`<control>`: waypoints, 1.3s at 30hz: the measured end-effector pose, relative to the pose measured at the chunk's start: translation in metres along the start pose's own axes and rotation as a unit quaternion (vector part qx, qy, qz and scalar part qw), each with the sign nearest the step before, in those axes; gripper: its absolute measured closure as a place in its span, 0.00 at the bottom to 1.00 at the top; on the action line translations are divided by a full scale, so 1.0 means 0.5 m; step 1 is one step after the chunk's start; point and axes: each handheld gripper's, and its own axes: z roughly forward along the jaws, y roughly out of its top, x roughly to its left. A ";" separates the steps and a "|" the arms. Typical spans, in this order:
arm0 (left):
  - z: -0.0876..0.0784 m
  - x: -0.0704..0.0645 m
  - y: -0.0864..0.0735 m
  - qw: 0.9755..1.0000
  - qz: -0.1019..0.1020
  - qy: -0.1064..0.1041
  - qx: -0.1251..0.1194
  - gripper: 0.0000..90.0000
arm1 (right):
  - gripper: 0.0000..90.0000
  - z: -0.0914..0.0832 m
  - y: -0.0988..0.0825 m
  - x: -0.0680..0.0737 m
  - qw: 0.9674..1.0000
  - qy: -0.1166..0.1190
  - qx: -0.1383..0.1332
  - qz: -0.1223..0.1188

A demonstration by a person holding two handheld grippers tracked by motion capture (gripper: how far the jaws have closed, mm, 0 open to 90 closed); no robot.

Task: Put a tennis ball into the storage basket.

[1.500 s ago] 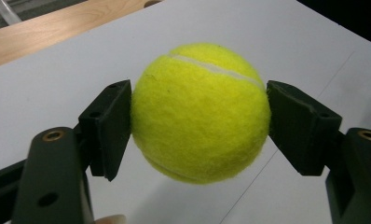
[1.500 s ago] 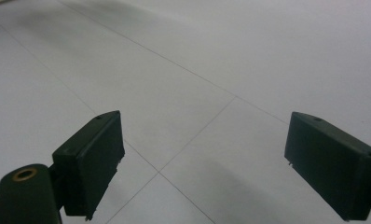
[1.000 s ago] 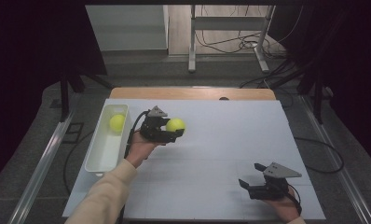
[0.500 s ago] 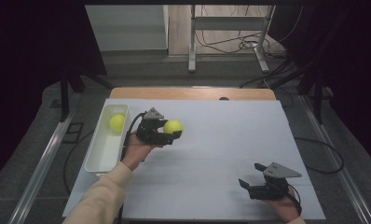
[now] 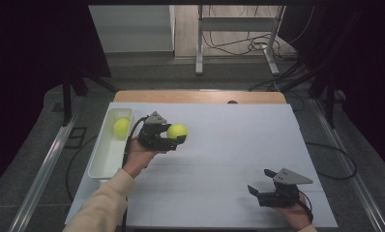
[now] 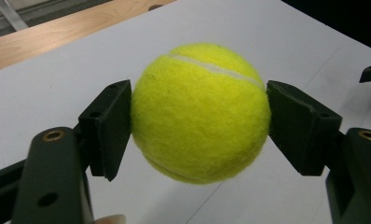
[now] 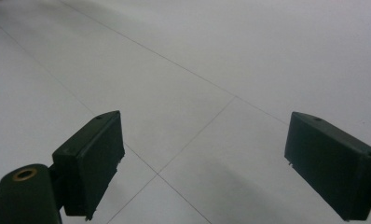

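A yellow tennis ball (image 5: 177, 131) hangs just above the white table sheet, left of centre, and my left gripper (image 5: 176, 137) is shut on it. In the left gripper view the ball (image 6: 200, 112) sits squarely between the two black pads (image 6: 110, 126), which press on its sides. A second tennis ball (image 5: 121, 126) lies in the far end of the white tray (image 5: 102, 164) at the table's left edge. My right gripper (image 5: 264, 190) rests low near the front right of the sheet. It is open, and bare sheet shows between its jaws (image 7: 204, 163).
The white sheet (image 5: 239, 140) covers most of the table, with a wooden strip (image 5: 195, 96) bare along the far edge. Beyond the table are metal frame legs (image 5: 199, 43) and loose cables (image 5: 239, 46) on the floor.
My left gripper has drifted slightly left and toward the person with the ball still in it. The right gripper has stayed still.
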 end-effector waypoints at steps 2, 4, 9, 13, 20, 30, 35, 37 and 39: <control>-0.002 0.000 -0.001 1.000 -0.001 0.000 -0.001 0.30 | 0.14 0.000 0.000 0.000 1.000 0.000 0.000 0.000; -0.006 0.001 -0.004 1.000 0.001 0.002 0.002 0.30 | 0.14 0.000 0.000 0.000 1.000 0.000 0.000 0.000; -0.020 0.008 -0.012 1.000 -0.006 0.007 -0.003 0.30 | 0.14 0.000 0.000 0.000 1.000 0.000 0.001 0.001; -0.032 0.014 -0.017 1.000 -0.010 0.009 -0.007 0.30 | 0.14 0.000 0.000 0.000 1.000 -0.001 0.002 0.001; -0.050 0.024 -0.027 1.000 -0.016 0.014 -0.011 0.30 | 0.14 0.000 -0.001 0.001 1.000 0.000 0.002 0.001; -0.069 0.037 -0.037 0.999 -0.027 0.022 -0.016 0.30 | 0.14 0.001 0.000 0.001 1.000 0.000 0.003 0.001; -0.081 0.043 -0.041 0.999 -0.030 0.027 -0.018 0.30 | 0.14 0.001 0.000 0.001 1.000 0.000 0.003 0.001; -0.089 0.047 -0.044 0.999 -0.033 0.030 -0.020 0.30 | 0.14 0.001 0.000 0.001 1.000 -0.001 0.004 0.001; -0.093 0.049 -0.045 0.999 -0.034 0.031 -0.021 0.30 | 0.14 0.001 0.000 0.001 1.000 -0.002 0.005 0.000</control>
